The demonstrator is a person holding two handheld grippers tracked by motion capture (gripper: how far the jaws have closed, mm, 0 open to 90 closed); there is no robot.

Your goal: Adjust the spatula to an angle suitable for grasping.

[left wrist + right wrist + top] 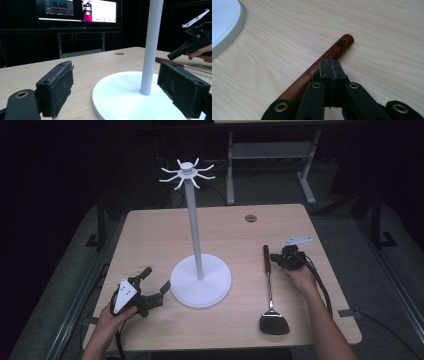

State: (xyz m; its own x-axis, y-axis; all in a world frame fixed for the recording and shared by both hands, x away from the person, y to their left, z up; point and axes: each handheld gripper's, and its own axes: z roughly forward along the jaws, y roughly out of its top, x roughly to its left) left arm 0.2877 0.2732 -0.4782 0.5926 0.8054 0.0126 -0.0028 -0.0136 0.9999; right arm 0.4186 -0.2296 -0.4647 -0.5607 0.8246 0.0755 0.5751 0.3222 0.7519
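1. where the two hands come in from the near edge, the table (150, 230) carries everything: pale wood, with a small round port near its far edge.
2. the stand (200, 280) is on the middle of the table, a white round base and a tall upright pole topped by a ring of curved hooks.
3. the spatula (270, 290) lies flat to the right of the stand, apart from it, its dark blade toward the near edge and its brown handle pointing away.
4. the left claw (155, 285) rests low on the table just beside the base, spread wide; in the left claw view the pole stands between its pads, untouched.
5. the right claw (276, 258) is at the far end of the handle, pads pressed together, tips just over the wood; contact cannot be told.
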